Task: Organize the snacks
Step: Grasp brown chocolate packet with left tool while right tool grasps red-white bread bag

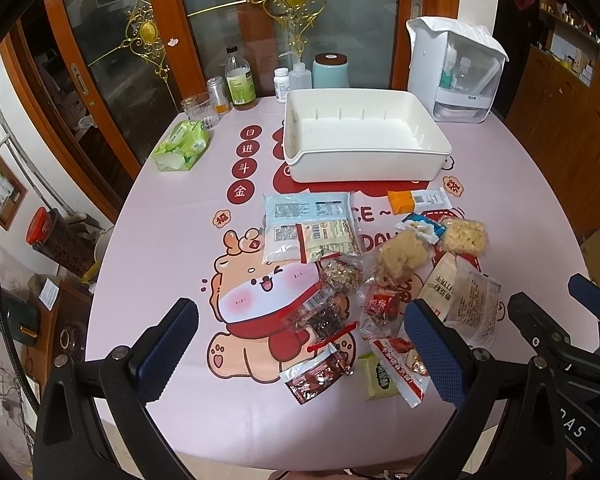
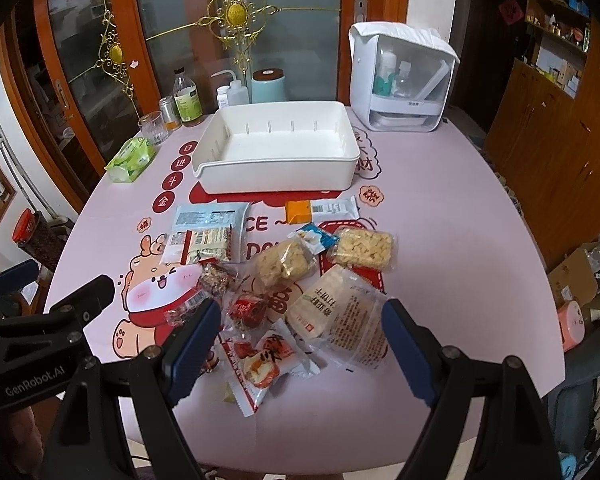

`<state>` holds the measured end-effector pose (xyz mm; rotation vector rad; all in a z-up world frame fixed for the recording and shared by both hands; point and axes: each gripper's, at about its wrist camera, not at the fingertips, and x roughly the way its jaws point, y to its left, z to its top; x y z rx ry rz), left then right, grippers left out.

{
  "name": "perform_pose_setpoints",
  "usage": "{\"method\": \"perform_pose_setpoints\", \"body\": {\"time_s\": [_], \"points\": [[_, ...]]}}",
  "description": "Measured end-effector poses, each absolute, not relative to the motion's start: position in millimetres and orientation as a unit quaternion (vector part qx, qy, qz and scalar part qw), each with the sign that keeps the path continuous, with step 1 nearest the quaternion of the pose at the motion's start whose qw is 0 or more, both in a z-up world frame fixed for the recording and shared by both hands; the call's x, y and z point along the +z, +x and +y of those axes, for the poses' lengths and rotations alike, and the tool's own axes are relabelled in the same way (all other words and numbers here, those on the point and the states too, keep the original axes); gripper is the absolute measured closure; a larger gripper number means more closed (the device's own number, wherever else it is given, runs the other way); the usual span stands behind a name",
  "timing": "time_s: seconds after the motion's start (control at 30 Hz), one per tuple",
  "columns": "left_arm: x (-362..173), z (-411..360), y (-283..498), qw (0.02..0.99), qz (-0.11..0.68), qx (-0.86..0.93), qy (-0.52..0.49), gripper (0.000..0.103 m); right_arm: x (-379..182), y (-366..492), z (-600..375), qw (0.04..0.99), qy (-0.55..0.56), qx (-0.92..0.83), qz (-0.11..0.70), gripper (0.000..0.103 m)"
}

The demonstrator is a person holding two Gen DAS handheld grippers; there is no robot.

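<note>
A pile of wrapped snacks point(image 1: 380, 280) lies on the pink cartoon tablecloth point(image 1: 160, 260): a pale-blue packet point(image 1: 306, 208), an orange-and-white bar point(image 1: 416, 200), two puffed-rice cakes point(image 2: 364, 248) and a white cracker pack point(image 2: 340, 312). Behind them stands an empty white bin point(image 1: 364, 168), also in the right wrist view point(image 2: 276, 176). My left gripper point(image 1: 300, 344) hovers open over the near left of the pile, holding nothing. My right gripper point(image 2: 300, 340) hovers open over the near right, above a red-and-white packet point(image 2: 260, 364). Each gripper shows at the edge of the other's view.
At the far edge of the table stand a green tissue pack point(image 1: 184, 146), a glass point(image 1: 200, 108), bottles point(image 1: 240, 80), a teal canister point(image 1: 330, 70) and a white dispenser box point(image 1: 456, 72). Wooden cabinets point(image 2: 560, 120) line the right; a glass door is behind.
</note>
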<state>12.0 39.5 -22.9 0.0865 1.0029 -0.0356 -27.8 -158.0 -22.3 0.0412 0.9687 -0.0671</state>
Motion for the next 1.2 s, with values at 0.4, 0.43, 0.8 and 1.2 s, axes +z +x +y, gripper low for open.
{"method": "perform_pose_setpoints", "body": {"time_s": [0.4,0.43,0.8,1.2], "points": [[-32.3,54.9,21.6,0.868,0.494,-0.03,0.042,0.001,-31.7,-22.0,-142.5,0.873,0.031,-0.033,0.485,0.019],[-33.7,56.9,22.7,0.867,0.495,-0.034,0.039,0.001,-32.8,-21.4,-141.6,0.872,0.033,-0.035,0.487,0.019],[-63.1,70.4,41.3,0.853,0.507,-0.117,0.04,0.001,-80.9,1.3,-159.8,0.823,0.119,-0.055,0.552,0.02],[-152.3,64.0,41.8,0.797,0.548,-0.199,0.155,0.001,-164.8,8.4,-191.6,0.728,0.258,-0.07,0.631,0.02]]}}
